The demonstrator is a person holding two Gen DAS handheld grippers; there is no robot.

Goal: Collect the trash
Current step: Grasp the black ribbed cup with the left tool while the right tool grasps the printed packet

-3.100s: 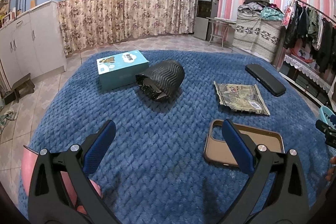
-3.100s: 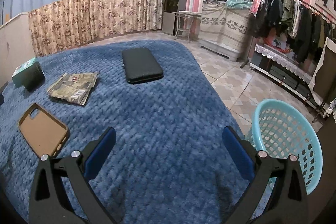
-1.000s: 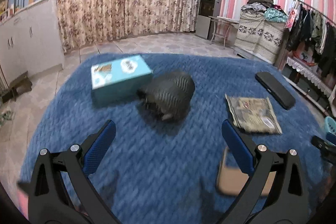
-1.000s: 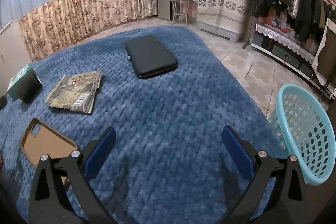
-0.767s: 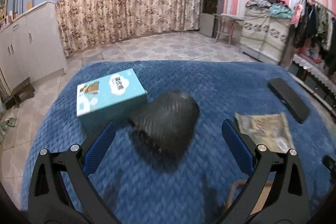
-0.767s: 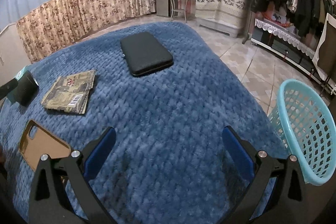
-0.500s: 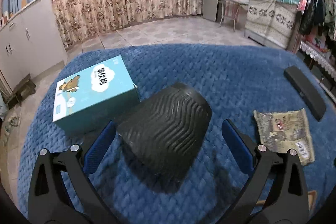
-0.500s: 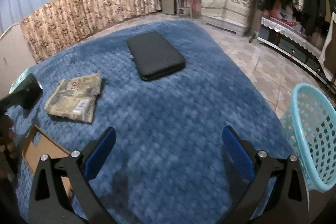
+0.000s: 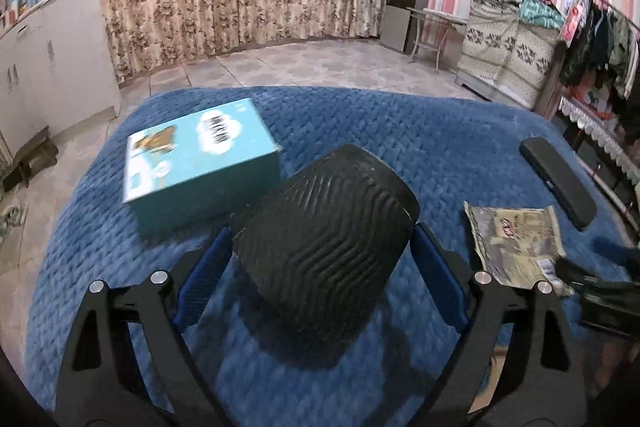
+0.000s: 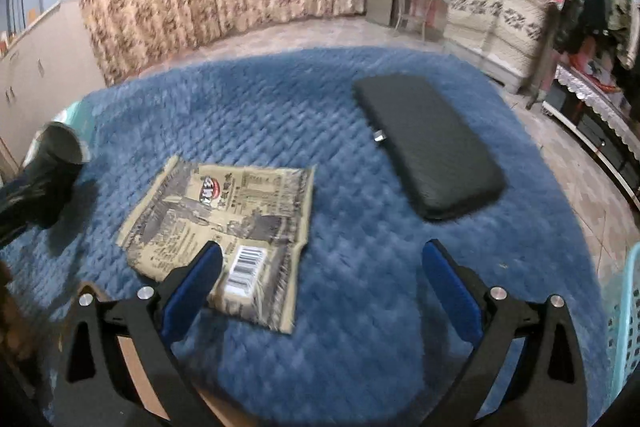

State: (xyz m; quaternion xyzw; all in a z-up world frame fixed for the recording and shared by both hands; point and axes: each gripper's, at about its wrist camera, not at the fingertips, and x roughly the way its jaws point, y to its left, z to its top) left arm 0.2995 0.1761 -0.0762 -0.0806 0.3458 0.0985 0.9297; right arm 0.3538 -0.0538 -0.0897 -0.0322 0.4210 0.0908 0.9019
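Note:
A black ribbed paper cup lies on its side on the blue blanket. My left gripper is open, its blue fingers on either side of the cup. A tan snack wrapper lies flat on the blanket; it also shows in the left wrist view. My right gripper is open just above the wrapper's near right corner, its left finger over the barcode. The cup also shows at the far left of the right wrist view.
A teal box lies just behind the cup. A black flat case lies right of the wrapper. A brown phone case lies under the right gripper's left arm. A teal mesh basket stands off the bed's right edge.
My left gripper has moved forward until the cup sits between its fingers. My right gripper has swung left and forward toward the wrapper. Both have stayed open.

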